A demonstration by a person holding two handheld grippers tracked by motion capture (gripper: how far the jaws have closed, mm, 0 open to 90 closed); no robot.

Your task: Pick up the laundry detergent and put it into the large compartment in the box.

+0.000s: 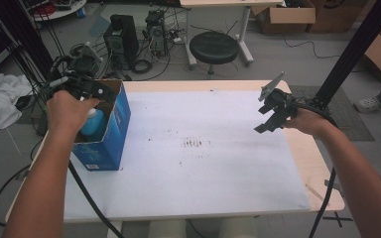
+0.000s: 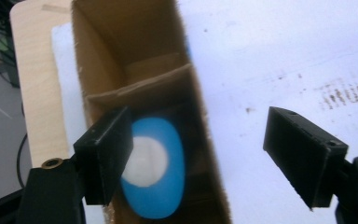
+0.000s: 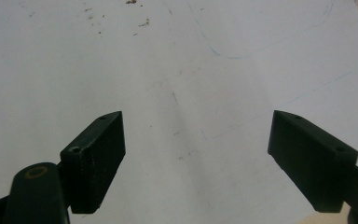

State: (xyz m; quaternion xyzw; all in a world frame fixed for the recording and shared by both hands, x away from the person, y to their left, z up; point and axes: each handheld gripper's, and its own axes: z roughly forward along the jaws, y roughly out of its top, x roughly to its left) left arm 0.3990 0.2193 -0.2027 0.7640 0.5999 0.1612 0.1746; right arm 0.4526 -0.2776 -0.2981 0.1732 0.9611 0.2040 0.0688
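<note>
Light wooden table (image 1: 322, 173), white sheet (image 1: 203, 163) covering most of it, brown smudges mid-sheet. Blue cardboard box (image 1: 110, 141) standing at left edge.

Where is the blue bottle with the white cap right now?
The blue bottle stands inside the open blue box at the table's left edge, directly below the left tongs, whose jaws stand open, apart from it.

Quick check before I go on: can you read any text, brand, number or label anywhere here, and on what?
No text can be read.
Blue cardboard box: pale print low on its front face, too small and blurred.
Blue bottle with a white cap inside the box: no label in view.
White table cover: only brown smudges, no writing.
</note>
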